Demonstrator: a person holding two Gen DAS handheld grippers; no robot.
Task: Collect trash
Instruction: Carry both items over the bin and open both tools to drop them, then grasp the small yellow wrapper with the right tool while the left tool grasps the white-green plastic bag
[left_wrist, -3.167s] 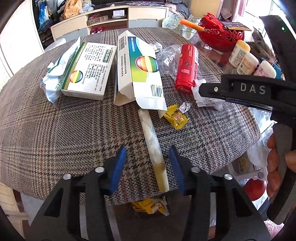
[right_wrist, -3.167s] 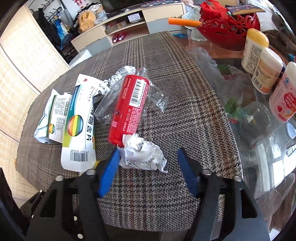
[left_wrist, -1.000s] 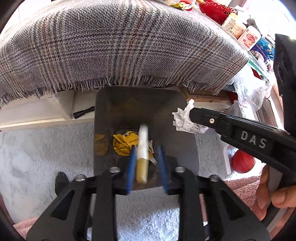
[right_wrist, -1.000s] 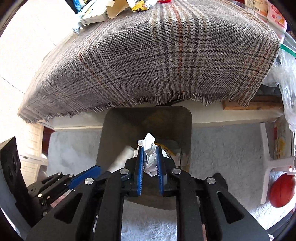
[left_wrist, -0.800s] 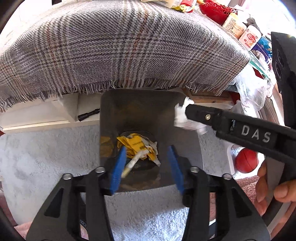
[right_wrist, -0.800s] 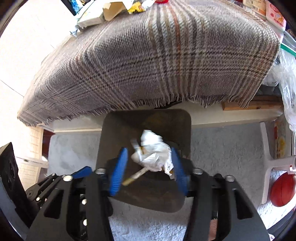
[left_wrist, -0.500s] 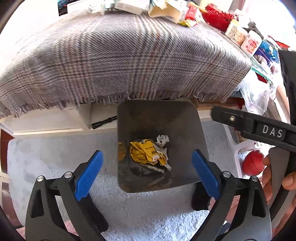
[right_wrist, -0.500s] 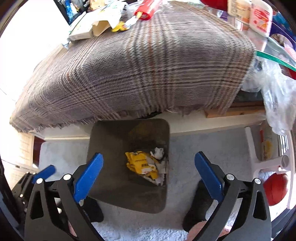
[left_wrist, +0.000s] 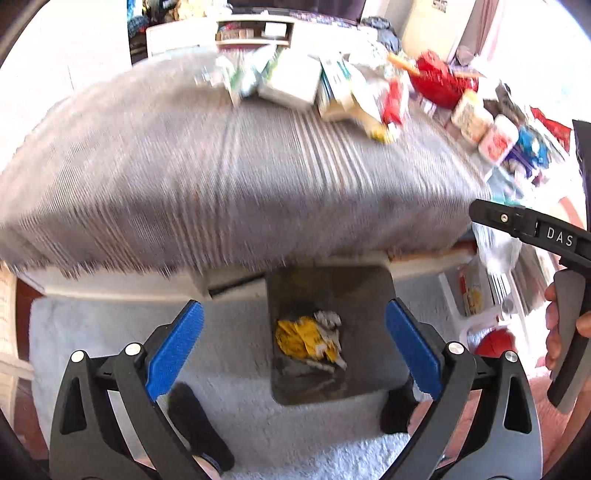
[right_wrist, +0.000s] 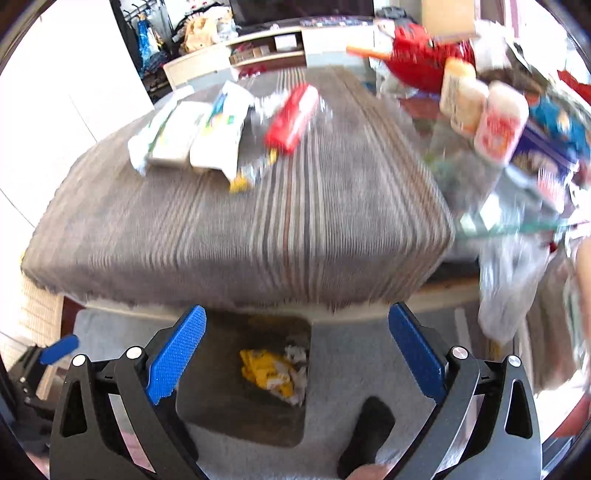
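Left claw (left_wrist: 293, 347) spread wide, nothing between pads. Right claw (right_wrist: 295, 350) same, wide and empty. Dark trash bin (left_wrist: 369, 295) on the grey rug (left_wrist: 92, 332) at the near counter (left_wrist: 221, 177) edge; yellow wrappers (left_wrist: 303, 338) and crumpled white paper (left_wrist: 327, 318) inside. Left view only: right claw from the side, hand (left_wrist: 554, 332) on its handle. Right view only: clear look at red tube (right_wrist: 293, 118) and white boxes (right_wrist: 199, 136) at far counter end.

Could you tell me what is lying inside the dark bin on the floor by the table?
Inside the bin lies a heap of yellow wrappers with crumpled white paper beside it. Whatever is beneath that heap is covered, and blur hides finer detail.
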